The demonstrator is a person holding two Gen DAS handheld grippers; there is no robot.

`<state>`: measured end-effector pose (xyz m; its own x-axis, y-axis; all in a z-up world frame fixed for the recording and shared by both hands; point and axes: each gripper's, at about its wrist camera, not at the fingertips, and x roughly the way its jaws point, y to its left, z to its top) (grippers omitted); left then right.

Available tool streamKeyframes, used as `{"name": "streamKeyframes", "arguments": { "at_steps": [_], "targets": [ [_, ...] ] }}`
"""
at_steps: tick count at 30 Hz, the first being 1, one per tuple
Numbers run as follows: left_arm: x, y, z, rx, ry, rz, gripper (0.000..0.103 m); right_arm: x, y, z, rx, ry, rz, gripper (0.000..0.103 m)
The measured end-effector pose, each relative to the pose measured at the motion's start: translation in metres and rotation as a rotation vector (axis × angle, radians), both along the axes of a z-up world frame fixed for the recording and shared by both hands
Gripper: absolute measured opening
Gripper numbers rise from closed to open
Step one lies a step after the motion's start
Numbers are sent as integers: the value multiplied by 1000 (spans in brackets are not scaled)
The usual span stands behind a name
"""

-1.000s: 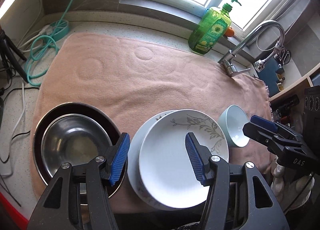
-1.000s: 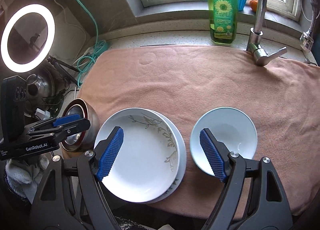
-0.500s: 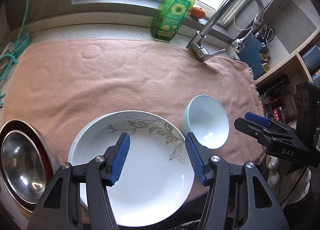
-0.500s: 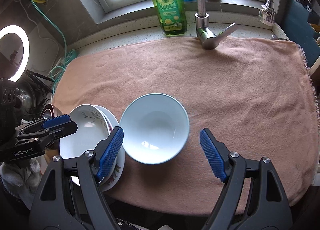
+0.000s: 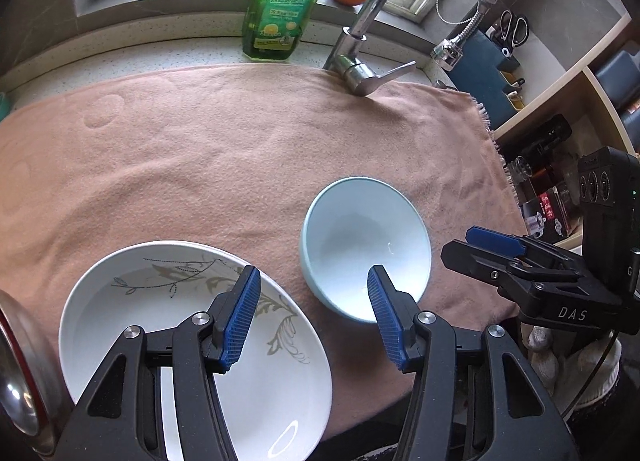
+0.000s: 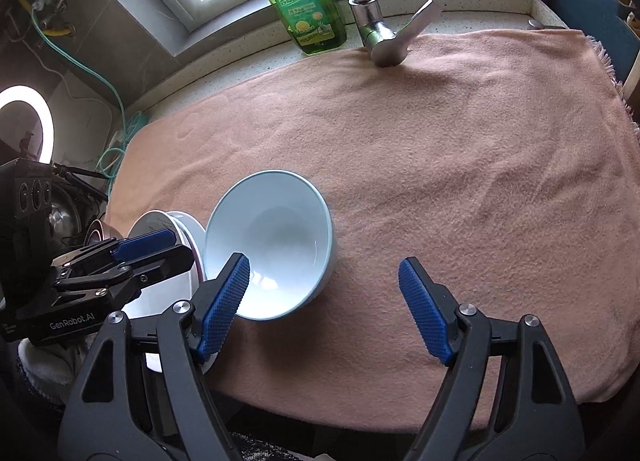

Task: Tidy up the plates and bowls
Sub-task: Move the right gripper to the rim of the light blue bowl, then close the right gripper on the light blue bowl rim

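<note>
Currently both claws open, empty. Left gripper (image 5: 314, 321) hangs above the gap between white plate (image 5: 168, 345) and blue bowl (image 5: 366, 253); right gripper (image 6: 322, 307) has the bowl off its left finger. Glazed ceramic, slick, brittle: pinch the rim.

From the left wrist I see the steel bowl (image 5: 18, 373), left of the white plate (image 5: 140, 325), cut off by the picture's edge.
</note>
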<state>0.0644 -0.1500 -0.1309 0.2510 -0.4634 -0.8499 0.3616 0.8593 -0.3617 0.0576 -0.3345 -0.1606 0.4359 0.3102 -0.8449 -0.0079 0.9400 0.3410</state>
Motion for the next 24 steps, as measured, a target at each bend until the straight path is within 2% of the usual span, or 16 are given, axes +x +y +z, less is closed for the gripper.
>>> {"name": "streamKeyframes", "arguments": {
  "at_steps": [4, 6, 10, 14, 24],
  "targets": [
    [6, -7, -4, 16, 1, -16, 43, 1, -6, -12, 42, 35, -18, 64],
    [9, -9, -5, 23, 8, -16, 43, 1, -7, -16, 53, 44, -21, 57],
    [14, -13, -8, 37, 14, -29, 39, 3, -7, -19, 59, 47, -11, 52],
    [16, -18, -13, 49, 26, -49, 28, 7, -5, -23, 70, 55, -3, 39],
    [22, -19, -23, 39, 65, -52, 20, 10, -7, -33, 107, 78, -12, 19]
  ]
}}
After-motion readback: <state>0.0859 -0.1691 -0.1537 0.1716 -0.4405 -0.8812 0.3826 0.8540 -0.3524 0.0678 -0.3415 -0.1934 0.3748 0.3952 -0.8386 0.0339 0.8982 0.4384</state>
